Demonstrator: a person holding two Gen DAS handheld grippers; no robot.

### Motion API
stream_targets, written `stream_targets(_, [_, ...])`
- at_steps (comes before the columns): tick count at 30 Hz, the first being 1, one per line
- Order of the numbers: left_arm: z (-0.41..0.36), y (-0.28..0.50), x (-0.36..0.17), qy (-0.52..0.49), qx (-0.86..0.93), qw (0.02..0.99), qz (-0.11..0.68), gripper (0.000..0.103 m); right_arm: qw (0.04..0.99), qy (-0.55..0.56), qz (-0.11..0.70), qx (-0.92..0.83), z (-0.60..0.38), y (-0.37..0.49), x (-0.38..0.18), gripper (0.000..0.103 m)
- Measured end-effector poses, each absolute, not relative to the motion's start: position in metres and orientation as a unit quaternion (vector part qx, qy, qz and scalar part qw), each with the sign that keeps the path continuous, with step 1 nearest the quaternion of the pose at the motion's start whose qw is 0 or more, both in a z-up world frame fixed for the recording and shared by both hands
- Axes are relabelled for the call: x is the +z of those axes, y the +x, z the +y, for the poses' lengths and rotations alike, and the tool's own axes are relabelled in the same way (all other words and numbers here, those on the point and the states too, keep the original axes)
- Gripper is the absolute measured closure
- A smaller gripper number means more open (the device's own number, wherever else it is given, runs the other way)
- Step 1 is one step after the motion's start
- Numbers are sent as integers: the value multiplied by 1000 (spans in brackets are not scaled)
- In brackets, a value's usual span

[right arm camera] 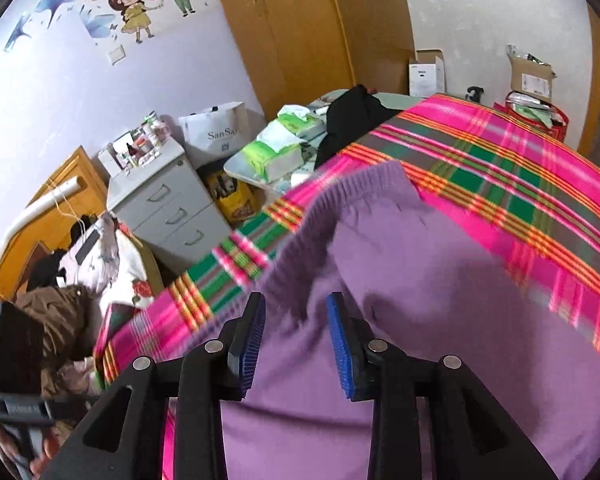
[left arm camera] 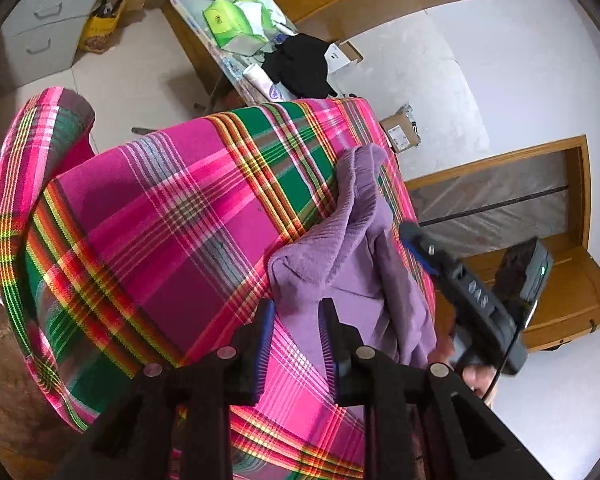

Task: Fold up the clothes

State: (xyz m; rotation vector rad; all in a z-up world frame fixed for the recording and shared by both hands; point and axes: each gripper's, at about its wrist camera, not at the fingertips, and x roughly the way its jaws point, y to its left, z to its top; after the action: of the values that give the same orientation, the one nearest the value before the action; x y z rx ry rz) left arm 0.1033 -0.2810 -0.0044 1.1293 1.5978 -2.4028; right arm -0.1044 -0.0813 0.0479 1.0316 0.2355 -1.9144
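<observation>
A purple knit garment [left arm camera: 352,248] lies crumpled on a bed covered by a pink, green and yellow plaid cloth [left arm camera: 172,208], near its right edge. My left gripper [left arm camera: 298,344] hovers at the garment's near corner. Its blue pads stand apart and pinch nothing. The right gripper [left arm camera: 416,240] shows at the garment's right side, held by a hand. In the right wrist view the purple garment [right arm camera: 440,300] fills the lower frame with its ribbed hem [right arm camera: 340,196] at the far end. My right gripper [right arm camera: 296,344] is above it, open, with only cloth showing behind the gap.
A folding table [left arm camera: 188,4] past the bed holds green tissue packs [left arm camera: 228,24] and a black garment [left arm camera: 300,64]. A grey drawer cabinet [right arm camera: 168,208], a yellow bag [right arm camera: 236,200] and a white bag stand on the floor to the left. Cardboard boxes [right arm camera: 532,76] and wooden wardrobes line the far wall.
</observation>
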Motion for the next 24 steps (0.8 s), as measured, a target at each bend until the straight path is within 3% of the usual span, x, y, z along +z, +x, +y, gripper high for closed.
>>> stream_targets(5, [-274, 103, 0, 366, -790, 32, 491, 75, 448, 424, 93, -781, -52, -91, 40, 68])
stream_targets(14, [-251, 78, 5, 419, -828, 68, 366, 69, 449, 421, 124, -778, 4, -41, 23, 64])
stream_targets(24, [-249, 56, 12, 419, -853, 99, 295, 69, 439, 370, 245, -782, 28, 20, 1, 64])
